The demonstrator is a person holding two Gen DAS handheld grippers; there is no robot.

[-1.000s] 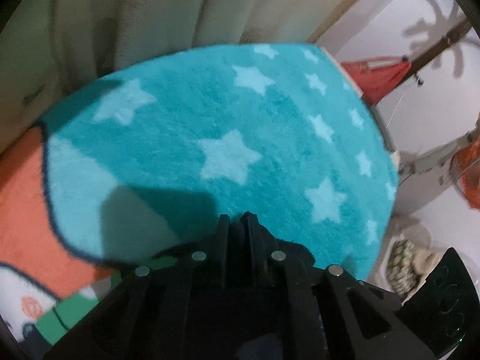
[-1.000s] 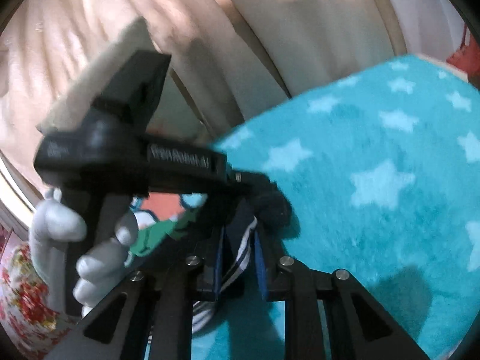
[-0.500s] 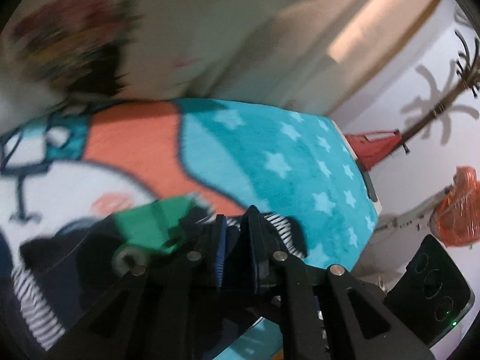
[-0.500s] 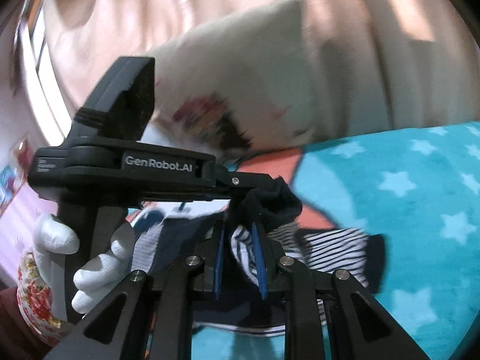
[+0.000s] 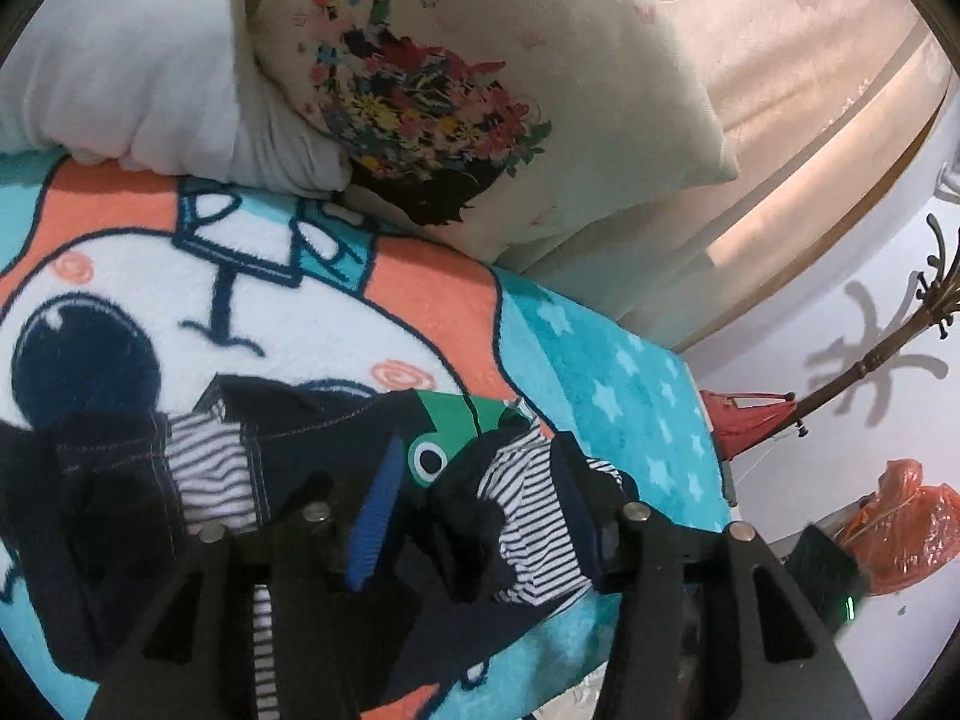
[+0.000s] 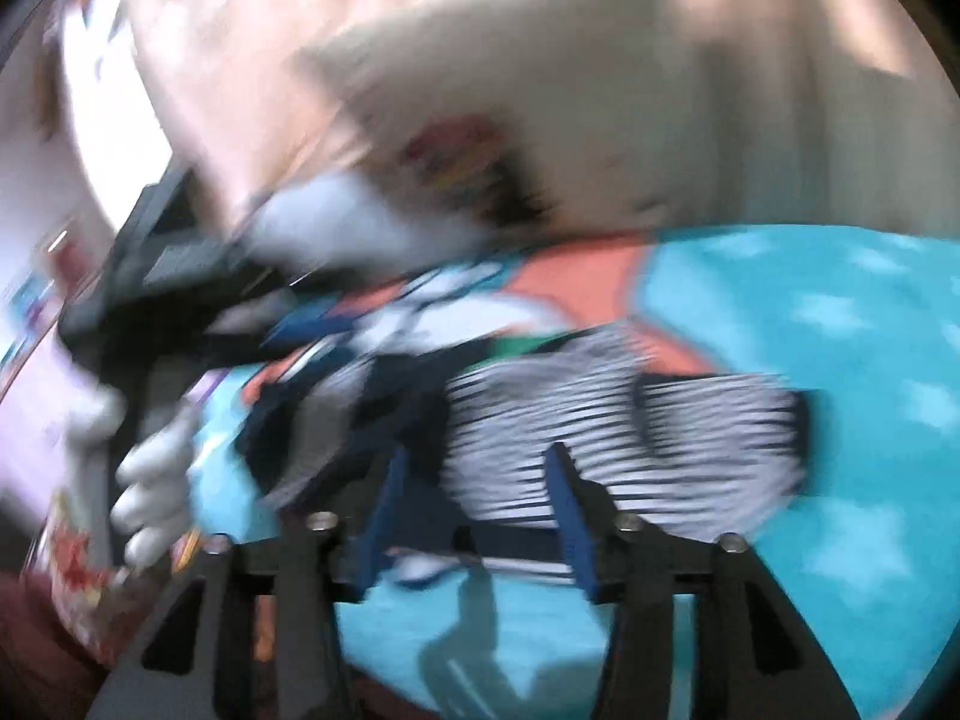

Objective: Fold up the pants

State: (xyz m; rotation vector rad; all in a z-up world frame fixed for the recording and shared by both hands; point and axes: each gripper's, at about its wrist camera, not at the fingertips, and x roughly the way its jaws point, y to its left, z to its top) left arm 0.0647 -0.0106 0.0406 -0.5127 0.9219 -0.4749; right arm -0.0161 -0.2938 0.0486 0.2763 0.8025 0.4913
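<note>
Small navy pants [image 5: 300, 438] with a black-and-white striped lining and a green frog patch lie crumpled on the cartoon blanket [image 5: 180, 312]. My left gripper [image 5: 474, 480] hangs just above them, its jaws opening; a striped cuff lies loose between the blue pads, not pinched. In the blurred right wrist view the pants [image 6: 630, 438] lie in front of my right gripper [image 6: 474, 480], whose jaws are also opening, with striped cloth behind the gap. The other gripper and a white-gloved hand [image 6: 150, 480] show at the left there.
A floral cushion [image 5: 480, 90] and a white pillow [image 5: 132, 60] lean at the head of the bed. Past the blanket's right edge are a coat stand [image 5: 888, 348], a red item [image 5: 750, 426] and an orange bag [image 5: 900, 516].
Both grippers, shut on the pants a moment ago, have parted their jaws and the cloth has dropped onto the blanket. The left view swung from the starry blanket end toward the pillows.
</note>
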